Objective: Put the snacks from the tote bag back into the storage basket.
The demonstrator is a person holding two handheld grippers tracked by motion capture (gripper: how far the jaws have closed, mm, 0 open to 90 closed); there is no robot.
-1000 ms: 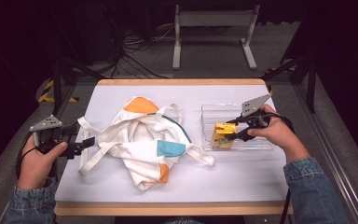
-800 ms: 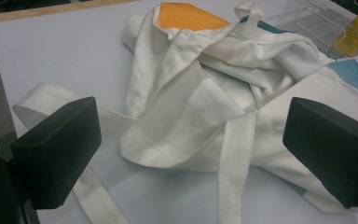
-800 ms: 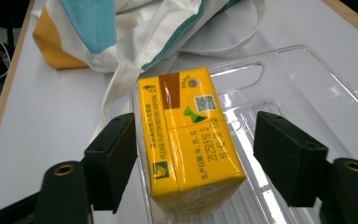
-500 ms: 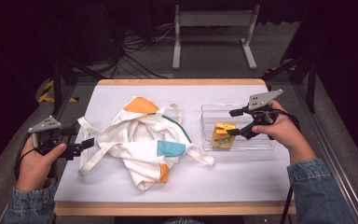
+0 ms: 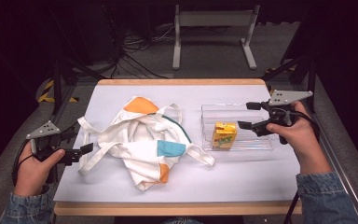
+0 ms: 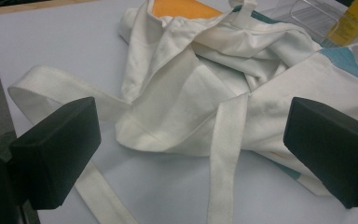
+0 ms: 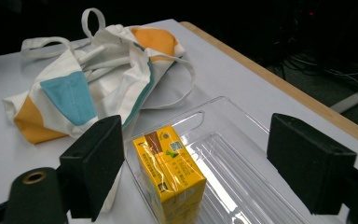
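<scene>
A yellow juice carton (image 5: pixel 223 135) (image 7: pixel 170 172) stands upright at the left end of a clear plastic tray (image 5: pixel 256 142) (image 7: pixel 233 154). My right gripper (image 5: pixel 246 115) (image 7: pixel 196 133) hovers just right of it and a little above. Its jaws have just been opening, they stand wide, and nothing is pinched between them. A crumpled white tote bag (image 5: pixel 144 140) (image 6: pixel 191 88) (image 7: pixel 98 79) with orange and teal patches lies mid-table. At the table's left edge my left gripper (image 5: pixel 81 144) (image 6: pixel 193 121) is open and faces the bag's loose straps (image 6: pixel 226 154) without touching them.
The white table top (image 5: pixel 242 182) has a wooden rim and bare room along its front and far side. Dark floor, cables and a metal stand (image 5: pixel 214 32) lie beyond the far edge. A person's hands and denim sleeves (image 5: pixel 324 196) come in from below.
The right gripper let go of the carton, opened wide, and drew back to the right and upward. The carton stays standing in the tray. The left gripper has not moved.
</scene>
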